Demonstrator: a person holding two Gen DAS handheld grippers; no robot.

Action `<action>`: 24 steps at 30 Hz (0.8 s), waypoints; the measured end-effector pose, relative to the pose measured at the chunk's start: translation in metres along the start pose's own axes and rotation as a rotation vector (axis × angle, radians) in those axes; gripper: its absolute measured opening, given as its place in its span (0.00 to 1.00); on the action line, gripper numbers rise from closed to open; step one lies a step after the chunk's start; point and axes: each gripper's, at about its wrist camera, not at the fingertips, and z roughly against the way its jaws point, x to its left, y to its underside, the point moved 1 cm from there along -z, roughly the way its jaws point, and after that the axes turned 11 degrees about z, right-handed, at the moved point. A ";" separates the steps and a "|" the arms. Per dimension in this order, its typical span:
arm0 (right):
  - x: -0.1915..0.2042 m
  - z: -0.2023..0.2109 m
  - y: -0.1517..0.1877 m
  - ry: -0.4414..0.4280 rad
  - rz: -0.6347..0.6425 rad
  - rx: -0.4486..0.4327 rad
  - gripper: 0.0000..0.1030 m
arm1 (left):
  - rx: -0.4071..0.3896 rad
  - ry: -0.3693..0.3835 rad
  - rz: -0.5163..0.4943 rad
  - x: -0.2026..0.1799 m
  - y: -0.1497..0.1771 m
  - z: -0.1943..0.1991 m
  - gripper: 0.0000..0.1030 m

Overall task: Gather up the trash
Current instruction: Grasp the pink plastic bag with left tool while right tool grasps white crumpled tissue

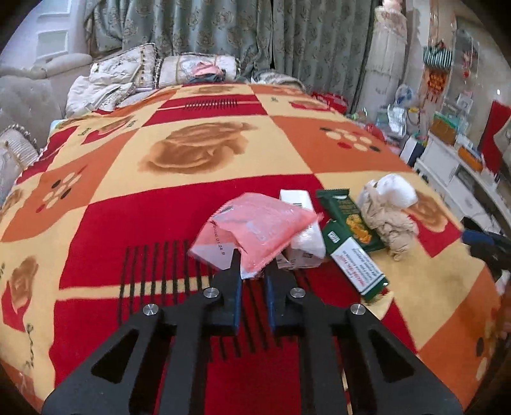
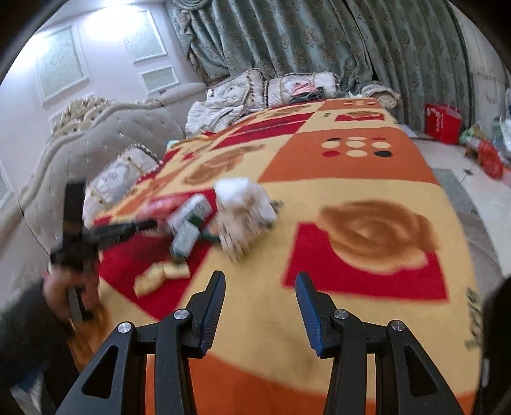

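Patterned bed blanket [image 1: 198, 153] w/ trash pile: left gripper [image 1: 252, 271] pinched on pink wrapper [image 1: 255, 226] corner, likely light, crinkly, slippery; right gripper [image 2: 260, 287] half-open, empty.

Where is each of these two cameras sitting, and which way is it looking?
Left wrist: rides the left gripper, looking down its jaws, shut on the pink wrapper, over the blanket.
Right wrist: rides the right gripper, jaws open and empty; a hand shows at left.
Shared: the blanket, the crumpled paper, the curtains.
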 end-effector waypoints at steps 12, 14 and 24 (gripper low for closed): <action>0.026 -0.091 -0.071 0.055 0.102 0.041 0.42 | -0.058 0.093 0.132 -0.001 0.030 0.058 0.09; 0.024 -0.096 -0.074 0.075 0.098 0.050 0.42 | -0.063 0.103 0.136 -0.003 0.032 0.061 0.09; 0.012 -0.052 -0.062 0.005 0.037 -0.009 0.22 | -0.082 0.133 0.131 -0.020 0.034 0.076 0.09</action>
